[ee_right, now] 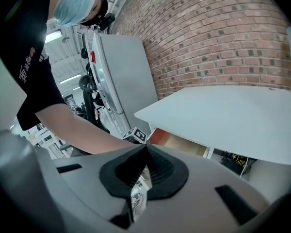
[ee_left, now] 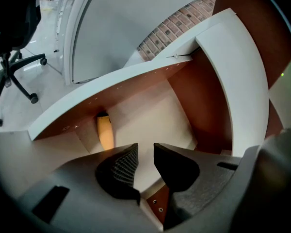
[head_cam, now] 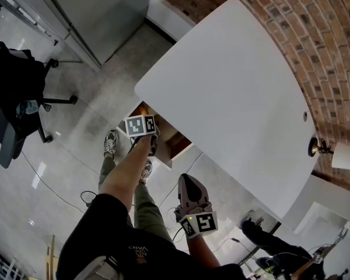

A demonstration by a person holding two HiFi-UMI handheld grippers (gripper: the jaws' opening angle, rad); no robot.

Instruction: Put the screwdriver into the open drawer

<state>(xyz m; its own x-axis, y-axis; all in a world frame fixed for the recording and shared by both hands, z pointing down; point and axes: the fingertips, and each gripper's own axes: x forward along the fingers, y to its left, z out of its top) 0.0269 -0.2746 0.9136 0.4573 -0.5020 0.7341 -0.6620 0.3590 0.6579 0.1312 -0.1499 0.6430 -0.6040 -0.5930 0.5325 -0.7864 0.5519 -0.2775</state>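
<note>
Left gripper [ee_left: 145, 161]: fingers [ee_left: 120, 165] stand a narrow gap apart. Nothing lies between them and they touch nothing. The tips point into the open drawer [ee_left: 150, 115].

Right gripper [ee_right: 146, 152]: fingers [ee_right: 160, 170] are pressed together at the tips and grip nothing. In the head view it is held at 6 o'clock, close to the person's body and well apart from the drawer.

Drawer: pulled out from under the white surface [head_cam: 233, 86], at the surface's 8 o'clock edge in the head view. Walls are reddish-brown and the bottom is pale. The head view shows the left gripper's marker cube directly over the opening.

Contents: the screwdriver [ee_left: 105, 132] lies on the drawer bottom against the side wall, at 10 o'clock from the left gripper's fingers. It is near them but clear of them. The handle is yellow with a dark far end. No other item shows in the drawer.

Hidden or unclear:
- The near end of the screwdriver is cut off by the left gripper's body, so its shaft and tip cannot be made out.
- The drawer's near part is covered by the same gripper.
- In the head view the cube and forearm cover most of the drawer's inside, and the screwdriver cannot be seen there.

Surroundings: the top of the surface is bare in the head view. A black office chair [head_cam: 11, 92] stands at 9 o'clock on the glossy floor [head_cam: 76, 150]. A brick wall [head_cam: 315, 34] runs at 2 o'clock.
</note>
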